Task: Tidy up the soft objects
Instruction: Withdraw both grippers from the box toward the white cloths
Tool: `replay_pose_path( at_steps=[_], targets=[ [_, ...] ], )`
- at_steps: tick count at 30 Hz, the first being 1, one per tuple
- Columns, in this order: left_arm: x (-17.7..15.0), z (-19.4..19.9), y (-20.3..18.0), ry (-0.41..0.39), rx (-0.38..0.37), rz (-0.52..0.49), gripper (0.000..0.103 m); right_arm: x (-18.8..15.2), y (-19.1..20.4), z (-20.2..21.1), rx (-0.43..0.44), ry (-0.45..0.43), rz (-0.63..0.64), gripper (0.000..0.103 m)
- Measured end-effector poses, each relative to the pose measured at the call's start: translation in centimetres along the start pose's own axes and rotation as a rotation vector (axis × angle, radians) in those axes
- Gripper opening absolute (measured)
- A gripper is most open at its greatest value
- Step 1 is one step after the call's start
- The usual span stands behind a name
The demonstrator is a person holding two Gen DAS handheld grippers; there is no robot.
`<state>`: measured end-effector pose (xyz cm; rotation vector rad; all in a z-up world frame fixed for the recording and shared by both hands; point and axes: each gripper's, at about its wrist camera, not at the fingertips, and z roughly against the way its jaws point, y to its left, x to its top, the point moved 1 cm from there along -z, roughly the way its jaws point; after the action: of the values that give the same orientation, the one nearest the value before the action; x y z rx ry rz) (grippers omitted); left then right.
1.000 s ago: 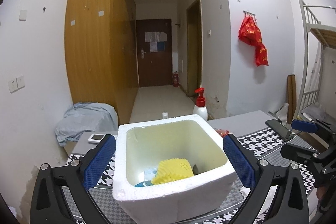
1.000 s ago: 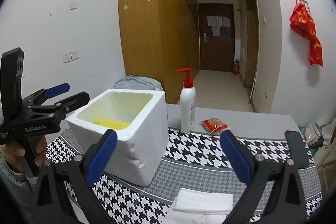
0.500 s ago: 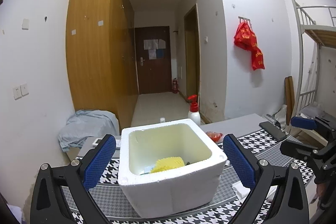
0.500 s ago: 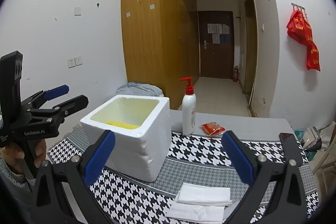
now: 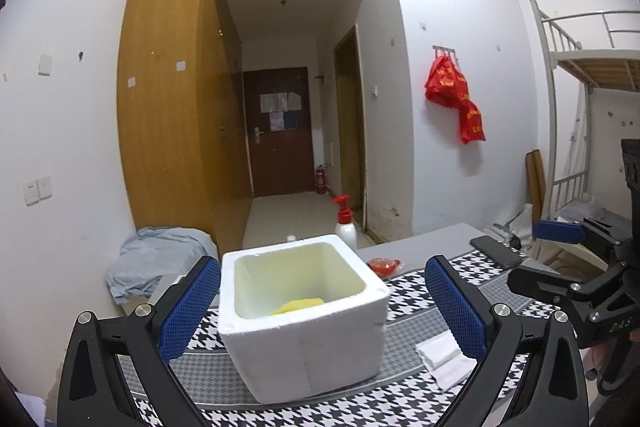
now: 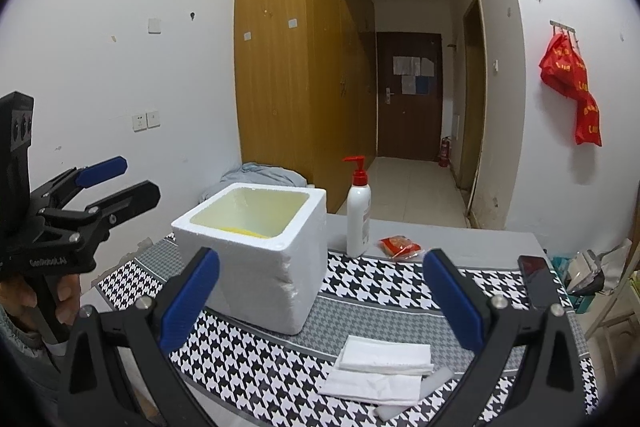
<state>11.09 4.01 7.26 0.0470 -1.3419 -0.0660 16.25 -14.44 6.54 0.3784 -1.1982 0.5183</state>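
Left tongs (image 5: 322, 303) drawn back, square white foam box (image 5: 304, 323), yellow sponge (image 5: 298, 306) inside

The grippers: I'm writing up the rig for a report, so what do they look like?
Both the left gripper and the right gripper have black angular frames with silver bolts and blue textured pads on the fingers. The left one carries white lettering on its side; a grey-green sleeve cuff shows below it.

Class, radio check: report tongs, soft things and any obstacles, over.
Left tongs open, empty. Right tongs open, empty. Yellow sponge in foam box; white cloths on table, unobstructed.
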Motion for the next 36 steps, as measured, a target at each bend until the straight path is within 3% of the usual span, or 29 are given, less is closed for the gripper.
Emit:
replay_pose_path(
  at_steps=[19,36],
  targets=[
    [-1.8,1.6,-1.0,-0.021,-0.047,0.025,0.102,-1.9,0.2,2.2,-0.019,-0.020,-0.017,0.103],
    [-5.6,1.0,-1.2,-0.017,-0.101,0.064,0.102,-4.9,-0.1,1.8,-0.036,-0.002,-0.044,0.103]
  ],
)
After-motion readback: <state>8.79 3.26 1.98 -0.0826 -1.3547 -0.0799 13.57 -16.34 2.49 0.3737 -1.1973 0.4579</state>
